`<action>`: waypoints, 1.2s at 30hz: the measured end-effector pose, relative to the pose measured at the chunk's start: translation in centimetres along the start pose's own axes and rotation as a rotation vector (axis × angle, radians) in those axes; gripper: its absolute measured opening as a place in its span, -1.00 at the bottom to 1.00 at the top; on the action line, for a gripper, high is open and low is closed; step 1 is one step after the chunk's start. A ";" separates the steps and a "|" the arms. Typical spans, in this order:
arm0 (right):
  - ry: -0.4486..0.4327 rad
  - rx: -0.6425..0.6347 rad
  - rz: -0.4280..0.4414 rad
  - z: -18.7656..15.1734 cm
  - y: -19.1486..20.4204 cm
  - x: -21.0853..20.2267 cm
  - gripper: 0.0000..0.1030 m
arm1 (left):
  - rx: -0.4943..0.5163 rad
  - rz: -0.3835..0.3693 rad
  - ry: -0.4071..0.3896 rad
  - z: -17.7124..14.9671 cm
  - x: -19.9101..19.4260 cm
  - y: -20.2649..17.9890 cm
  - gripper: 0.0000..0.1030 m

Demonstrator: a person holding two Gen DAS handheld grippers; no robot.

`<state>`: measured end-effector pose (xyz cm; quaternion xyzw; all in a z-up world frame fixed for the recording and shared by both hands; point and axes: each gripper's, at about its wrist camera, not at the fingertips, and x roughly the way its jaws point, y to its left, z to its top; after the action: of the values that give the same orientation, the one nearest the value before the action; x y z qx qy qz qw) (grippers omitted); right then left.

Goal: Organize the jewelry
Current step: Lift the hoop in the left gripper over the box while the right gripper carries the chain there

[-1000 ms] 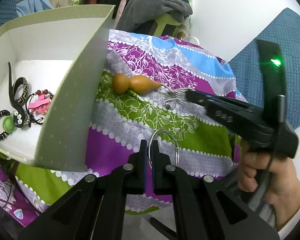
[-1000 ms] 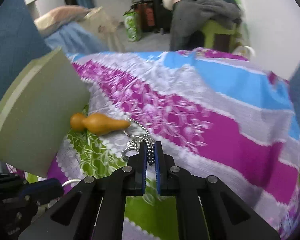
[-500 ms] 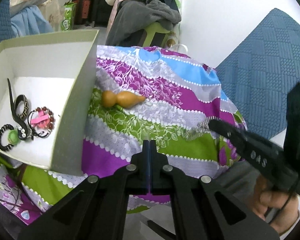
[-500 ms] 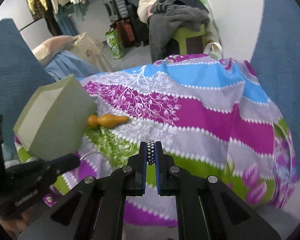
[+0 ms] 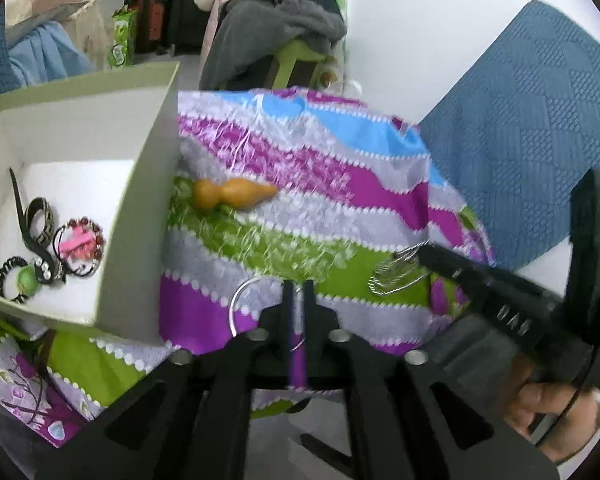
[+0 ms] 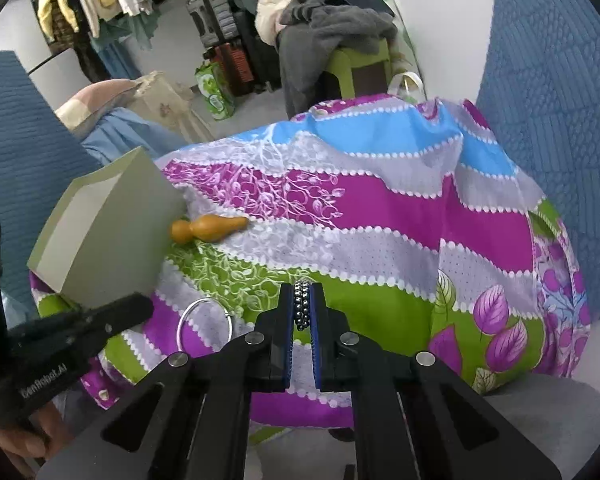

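A silver ring bracelet [image 5: 244, 304] lies on the patterned cloth just left of my left gripper [image 5: 298, 286], whose fingers stand slightly apart around its right edge; the bracelet also shows in the right wrist view [image 6: 204, 326]. My right gripper [image 6: 302, 292] is shut on a silver bead chain [image 6: 302, 306], held above the cloth; in the left wrist view the chain [image 5: 396, 274] dangles from its tip. An orange gourd pendant [image 5: 232, 196] lies beside the open pale-green box [image 5: 140, 200], which holds hair ties, a pink clip [image 5: 76, 246] and a patterned band.
The small table is covered by a striped purple, green and blue cloth [image 6: 380, 208]. Blue quilted cushions [image 5: 520, 120] stand to the right. A stool piled with clothes [image 6: 332, 32] stands behind. The box sits at the table's left edge.
Both grippers have pulled back from the table. My left gripper's jaws, shut half a second ago, now stand slightly apart by the ring bracelet. My right gripper has lifted the bead chain off the cloth.
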<state>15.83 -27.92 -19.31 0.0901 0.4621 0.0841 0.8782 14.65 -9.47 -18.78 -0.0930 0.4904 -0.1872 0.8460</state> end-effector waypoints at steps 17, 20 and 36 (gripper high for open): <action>0.008 0.034 0.052 -0.2 -1.1 0.0 -0.90 | 0.148 0.229 0.075 -3.0 6.4 -1.2 0.53; 0.011 0.030 0.053 -0.3 -1.0 0.1 -0.90 | 0.188 0.254 0.075 -3.2 6.8 -1.5 0.52; 0.000 0.010 0.038 1.2 0.8 -2.2 -0.90 | 0.097 0.121 0.063 0.2 2.5 -1.8 0.26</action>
<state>15.59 -27.76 -16.69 0.1032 0.4609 0.0985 0.8759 15.51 -12.12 -20.03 -0.0159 0.5119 -0.1621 0.8434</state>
